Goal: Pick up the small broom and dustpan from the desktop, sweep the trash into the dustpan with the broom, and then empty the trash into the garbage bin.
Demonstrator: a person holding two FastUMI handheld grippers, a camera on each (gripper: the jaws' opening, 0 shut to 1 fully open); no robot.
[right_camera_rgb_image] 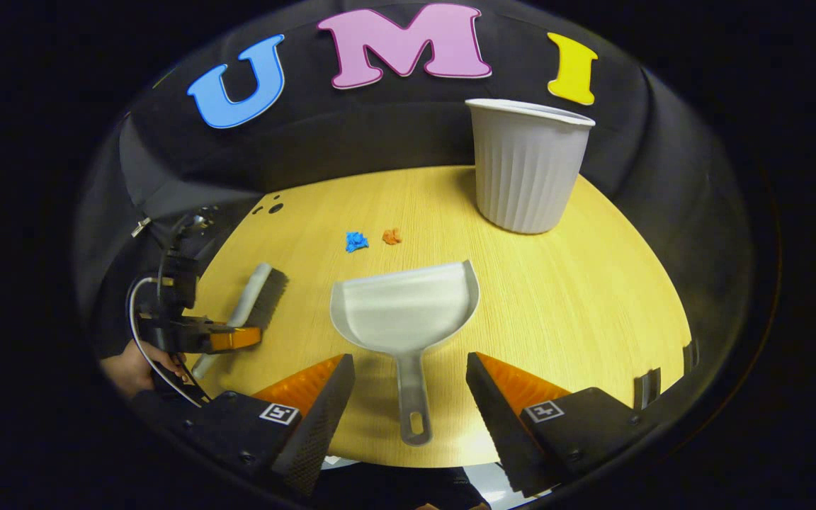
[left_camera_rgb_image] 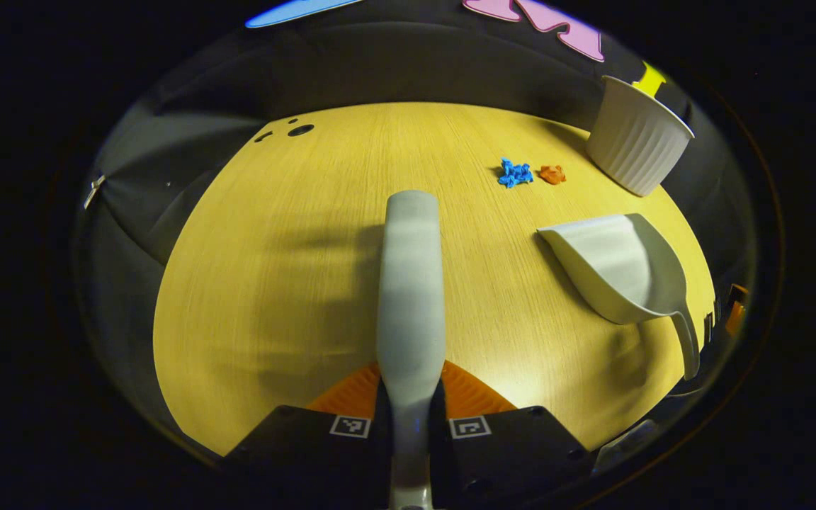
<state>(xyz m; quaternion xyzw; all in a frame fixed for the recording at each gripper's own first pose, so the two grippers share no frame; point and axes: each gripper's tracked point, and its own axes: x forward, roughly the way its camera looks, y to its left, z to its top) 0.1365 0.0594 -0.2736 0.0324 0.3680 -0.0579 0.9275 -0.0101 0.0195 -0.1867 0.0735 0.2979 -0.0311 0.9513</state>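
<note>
The left gripper clamps the broom, apparently by its handle. The right gripper hangs open astride the dustpan handle.

Clamped between the left gripper fingers: broom handle. Off right on the desktop: dustpan, bin, scraps.

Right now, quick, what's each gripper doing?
Left gripper: closed on the broom handle.
Right gripper: open, empty, either side of the dustpan handle.
</note>
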